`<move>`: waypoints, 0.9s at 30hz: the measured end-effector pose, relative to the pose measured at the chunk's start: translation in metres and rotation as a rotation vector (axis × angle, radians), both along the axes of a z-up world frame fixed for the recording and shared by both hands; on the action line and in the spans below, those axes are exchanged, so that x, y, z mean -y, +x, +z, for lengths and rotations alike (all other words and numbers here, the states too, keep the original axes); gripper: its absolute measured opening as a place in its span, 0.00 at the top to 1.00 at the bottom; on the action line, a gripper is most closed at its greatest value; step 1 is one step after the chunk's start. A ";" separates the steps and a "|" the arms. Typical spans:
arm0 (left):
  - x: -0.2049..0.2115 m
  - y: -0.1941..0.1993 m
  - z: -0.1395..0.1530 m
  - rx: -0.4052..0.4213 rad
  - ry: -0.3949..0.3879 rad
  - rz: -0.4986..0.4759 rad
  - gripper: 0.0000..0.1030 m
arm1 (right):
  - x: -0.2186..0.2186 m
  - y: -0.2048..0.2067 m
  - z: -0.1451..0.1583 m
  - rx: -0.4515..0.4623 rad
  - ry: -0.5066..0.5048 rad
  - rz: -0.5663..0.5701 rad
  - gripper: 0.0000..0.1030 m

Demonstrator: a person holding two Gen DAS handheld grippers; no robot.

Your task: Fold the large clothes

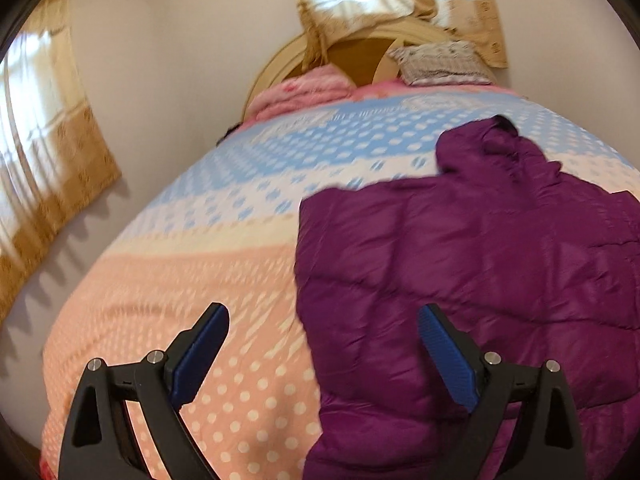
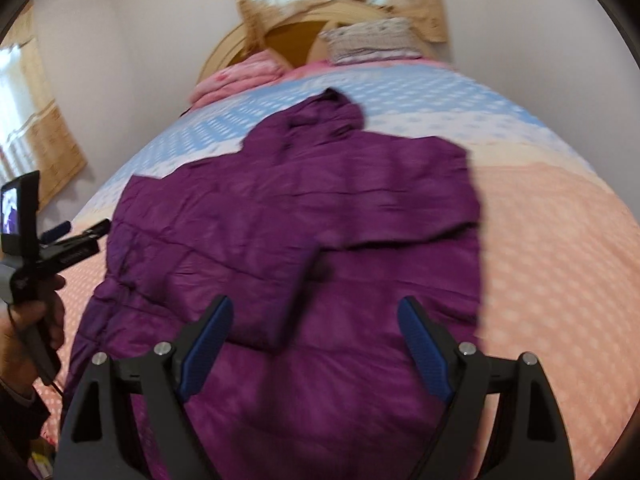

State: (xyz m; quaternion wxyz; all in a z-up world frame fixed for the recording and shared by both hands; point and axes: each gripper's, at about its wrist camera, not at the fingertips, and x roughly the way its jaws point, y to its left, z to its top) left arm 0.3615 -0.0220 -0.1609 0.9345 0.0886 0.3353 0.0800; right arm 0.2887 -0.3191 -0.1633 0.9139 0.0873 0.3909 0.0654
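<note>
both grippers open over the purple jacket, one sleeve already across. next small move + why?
Probably lower the left gripper onto the purple jacket at its left edge and close there. Both grippers are open and hold nothing; the right gripper hovers mid-jacket. One sleeve already lies folded across the body, while the left side still spreads flat on the bedspread.

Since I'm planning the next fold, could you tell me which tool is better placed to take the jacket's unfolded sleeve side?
Probably the left tool: it hangs open beside the purple jacket's unfolded left edge. The right tool faces the side whose sleeve already lies across.
</note>
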 end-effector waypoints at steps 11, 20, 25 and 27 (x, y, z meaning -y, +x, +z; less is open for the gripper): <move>-0.035 0.008 -0.028 -0.065 -0.039 0.039 0.07 | 0.007 0.021 -0.009 -0.028 0.012 -0.009 0.93; -0.040 0.019 -0.014 -0.074 -0.099 0.057 0.07 | 0.037 0.026 -0.007 -0.050 -0.039 -0.127 0.90; -0.026 0.033 0.002 -0.049 -0.107 0.028 0.07 | 0.047 0.017 -0.001 -0.044 -0.085 -0.202 0.68; -0.018 0.041 0.009 -0.031 -0.100 0.018 0.07 | 0.050 0.012 0.012 0.009 -0.107 -0.258 0.34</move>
